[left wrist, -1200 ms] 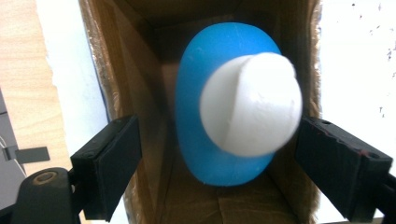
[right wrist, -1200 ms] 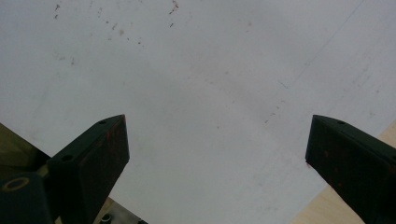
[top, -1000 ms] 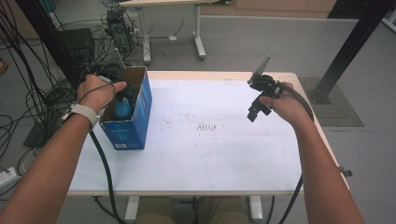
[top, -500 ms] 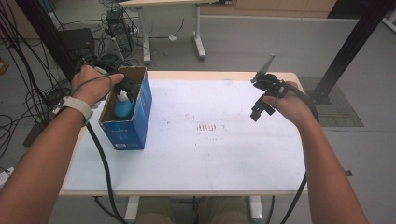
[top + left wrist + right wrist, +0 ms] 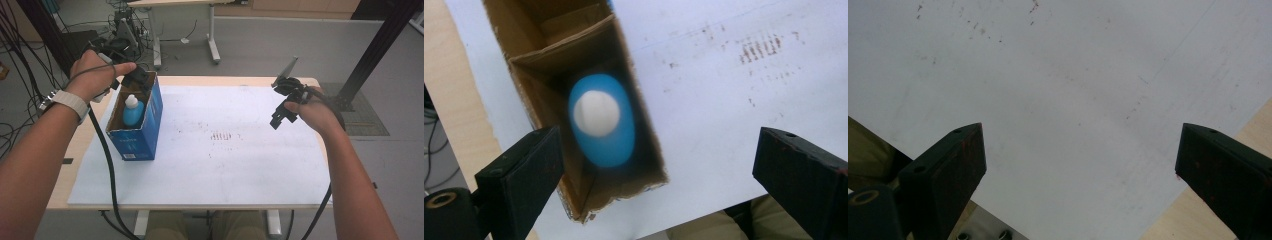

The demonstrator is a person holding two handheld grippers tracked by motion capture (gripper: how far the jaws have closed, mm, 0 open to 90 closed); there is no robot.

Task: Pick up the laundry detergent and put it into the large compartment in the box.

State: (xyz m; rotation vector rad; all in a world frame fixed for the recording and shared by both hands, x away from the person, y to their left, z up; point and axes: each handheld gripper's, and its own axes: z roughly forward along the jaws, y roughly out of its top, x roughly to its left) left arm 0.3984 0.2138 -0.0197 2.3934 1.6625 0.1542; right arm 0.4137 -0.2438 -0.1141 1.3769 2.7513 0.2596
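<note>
At the desk's (image 5: pixel 200 200) left, we hold our left gripper (image 5: pixel 137 80) over the blue box (image 5: pixel 145 125), its fingers (image 5: pixel 519 170) just spread and empty; the bottle (image 5: pixel 601 120) stands upright directly beneath them inside. Far right, our right gripper (image 5: pixel 282 107) hangs released over bare white sheet (image 5: pixel 1073 100).

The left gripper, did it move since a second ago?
Yes. The left gripper has risen out of the box, its jaws just opening with nothing between them; the bottle stands inside.
</note>
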